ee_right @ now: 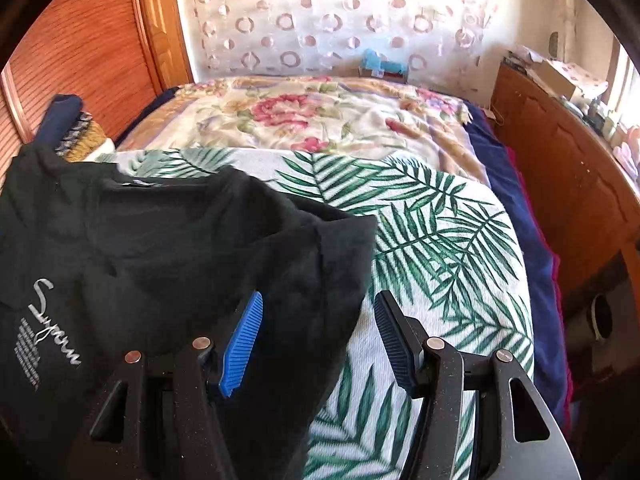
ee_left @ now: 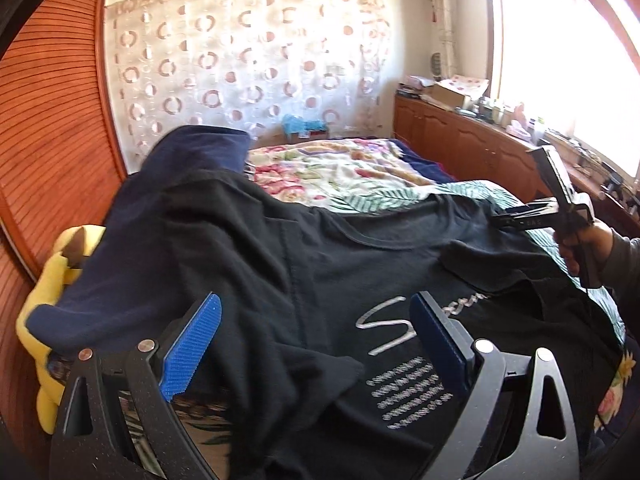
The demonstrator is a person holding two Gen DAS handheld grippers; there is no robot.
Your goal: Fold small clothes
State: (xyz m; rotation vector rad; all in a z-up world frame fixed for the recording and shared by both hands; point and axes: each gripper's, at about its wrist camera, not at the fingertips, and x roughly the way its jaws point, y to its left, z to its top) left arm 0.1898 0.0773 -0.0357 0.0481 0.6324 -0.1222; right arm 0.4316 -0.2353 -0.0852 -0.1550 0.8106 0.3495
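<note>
I see the black T-shirt (ee_left: 320, 264) spread on the palm-leaf bedspread (ee_right: 420, 216), collar towards the far curtain, its length running away from me, rumpled, silver script showing. My left gripper (ee_left: 316, 344) and right gripper (ee_right: 318, 340) both hang spread wide over it, holding nothing.

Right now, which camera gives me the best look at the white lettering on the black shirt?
The left wrist view: the script logo and the small text lines under it sit near centre, between the open left tool's fingers. In the right wrist view the logo is pushed to the left edge, smaller and skewed.
</note>
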